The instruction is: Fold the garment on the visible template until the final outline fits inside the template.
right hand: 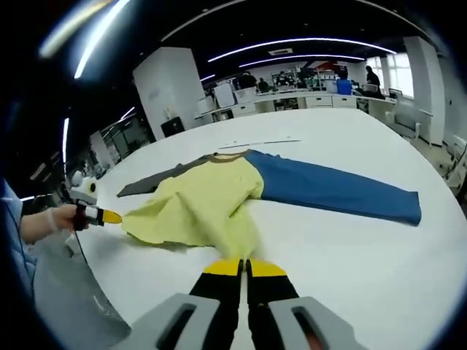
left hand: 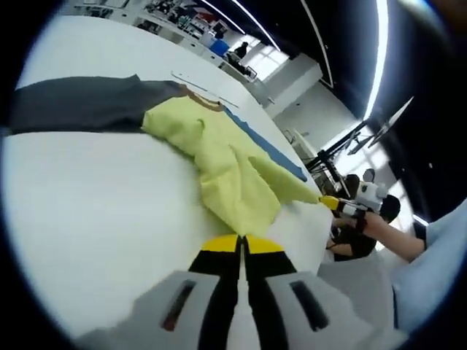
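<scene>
Bare white table [right hand: 365, 248] lies open to my right and beyond the blue sleeve [right hand: 336, 189]; the bunched yellow garment [right hand: 204, 208] blocks the near middle ahead of my jaws.

The yellow garment [left hand: 233, 171] on the white table [left hand: 95, 219] is viewed closely from opposite edges, each gripper view facing inward.

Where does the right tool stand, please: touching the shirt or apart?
Touching: the left gripper view shows the right tool meeting the shirt at its corner.
</scene>
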A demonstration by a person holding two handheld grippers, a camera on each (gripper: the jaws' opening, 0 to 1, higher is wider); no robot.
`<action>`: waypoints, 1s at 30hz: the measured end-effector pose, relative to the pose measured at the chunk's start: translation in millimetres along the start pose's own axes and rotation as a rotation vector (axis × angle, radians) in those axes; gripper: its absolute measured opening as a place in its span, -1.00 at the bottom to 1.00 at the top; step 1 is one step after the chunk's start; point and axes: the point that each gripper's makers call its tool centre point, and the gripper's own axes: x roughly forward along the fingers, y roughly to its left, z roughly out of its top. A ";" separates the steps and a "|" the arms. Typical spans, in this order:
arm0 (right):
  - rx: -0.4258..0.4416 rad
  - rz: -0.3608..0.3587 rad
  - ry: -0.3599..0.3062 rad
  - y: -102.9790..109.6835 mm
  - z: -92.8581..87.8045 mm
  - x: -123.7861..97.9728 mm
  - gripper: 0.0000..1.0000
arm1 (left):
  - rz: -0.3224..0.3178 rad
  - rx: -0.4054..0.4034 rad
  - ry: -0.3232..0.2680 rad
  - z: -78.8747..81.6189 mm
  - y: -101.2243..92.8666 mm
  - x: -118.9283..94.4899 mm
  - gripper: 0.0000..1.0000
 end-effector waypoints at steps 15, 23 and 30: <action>0.020 0.054 0.043 17.0 -27.2 -13.4 -1.00 | 0.076 -0.029 0.046 -39.4 13.2 -57.3 -1.00; 0.032 0.108 0.110 31.9 -49.3 -17.8 -1.00 | 0.105 -0.023 0.041 -37.0 15.2 -69.2 -1.00; 0.075 0.105 0.132 29.7 -63.4 -24.4 -1.00 | 0.133 0.003 0.104 -51.9 21.0 -59.8 -1.00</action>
